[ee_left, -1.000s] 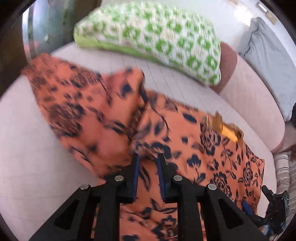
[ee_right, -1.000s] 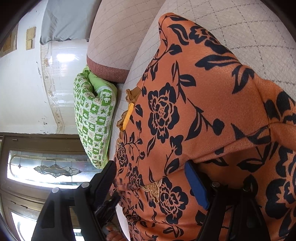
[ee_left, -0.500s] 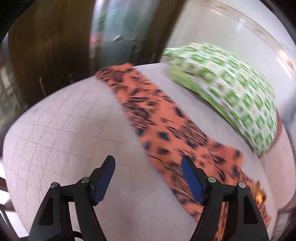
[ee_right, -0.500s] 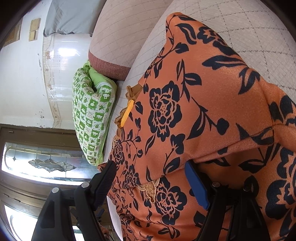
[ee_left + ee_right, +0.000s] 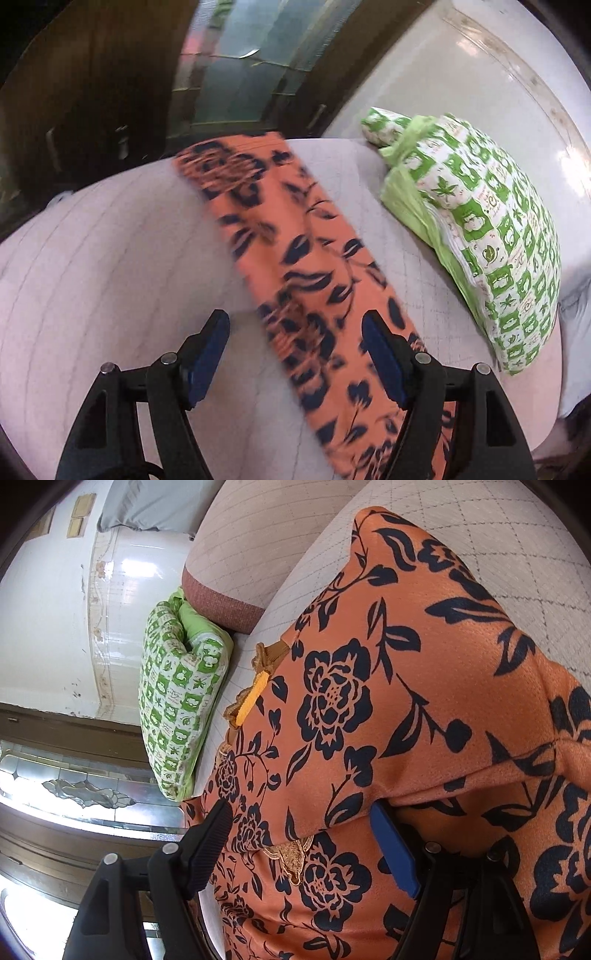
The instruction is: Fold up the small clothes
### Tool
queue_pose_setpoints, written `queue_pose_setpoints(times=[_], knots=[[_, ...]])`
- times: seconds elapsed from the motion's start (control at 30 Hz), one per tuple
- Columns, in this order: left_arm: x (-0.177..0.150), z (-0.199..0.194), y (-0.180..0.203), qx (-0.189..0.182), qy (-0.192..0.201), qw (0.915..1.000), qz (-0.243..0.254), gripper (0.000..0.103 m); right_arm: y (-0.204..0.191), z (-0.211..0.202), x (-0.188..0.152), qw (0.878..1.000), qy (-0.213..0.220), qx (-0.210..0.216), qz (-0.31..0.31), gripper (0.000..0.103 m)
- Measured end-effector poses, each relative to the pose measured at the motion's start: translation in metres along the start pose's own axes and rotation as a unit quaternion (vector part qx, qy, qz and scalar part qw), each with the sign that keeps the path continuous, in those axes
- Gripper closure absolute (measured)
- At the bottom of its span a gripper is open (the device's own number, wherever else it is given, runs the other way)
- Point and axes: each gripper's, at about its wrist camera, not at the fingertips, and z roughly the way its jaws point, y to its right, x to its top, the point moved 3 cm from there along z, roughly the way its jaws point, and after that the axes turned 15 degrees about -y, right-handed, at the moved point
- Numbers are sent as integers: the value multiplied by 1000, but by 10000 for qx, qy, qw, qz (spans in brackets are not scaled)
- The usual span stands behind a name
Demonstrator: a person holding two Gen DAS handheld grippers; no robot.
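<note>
An orange garment (image 5: 295,251) with a dark blue flower print lies on a pale quilted cushion (image 5: 110,258). In the left wrist view a long strip of it runs from the far edge toward me. My left gripper (image 5: 295,325) hovers over the near part of that strip, jaws wide, pads clear of the cloth. In the right wrist view the garment (image 5: 369,701) fills the frame, with a gold-trimmed neckline (image 5: 255,694) on its left. My right gripper (image 5: 299,808) stands open over a folded edge, and cloth drapes over its right finger (image 5: 391,849).
A green-and-white patterned pillow (image 5: 480,229) lies to the right of the strip. A quilted bolster with a dark red end (image 5: 240,554) and a grey cushion (image 5: 147,506) sit beyond it. A dark wooden door with glass panes (image 5: 240,74) stands past the cushion's far edge.
My left gripper let go of the cloth, opened wide and swung sideways to the long strip near the door. The right gripper stayed put over the garment, still open.
</note>
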Motion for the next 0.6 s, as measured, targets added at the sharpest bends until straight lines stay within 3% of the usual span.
queue_pose_setpoints(times=[0.07,0.2,0.3,0.4,0.53,0.6], knots=[[7,8,7,67,102,9999,105,40,0,0,0,10000,0,4,-25,23],[12,17,12,478,216,9985,162,90,-1,1,0,10000,-21,-23,-70,23],[9,12,12,463,251,9986,33,93,-1,1,1,10000,-38,-10,-39,23],[-1,-11,30,361,572,9974,234,94,1,-1,0,10000,-21,43,20,25],[-29,-55,91,139,936,9914,903,94,4,-6,-2,9999,2,125,99,26],[-54,-75,129,101,1084,9840,1411,94,5,-10,-4,9998,17,160,136,26]])
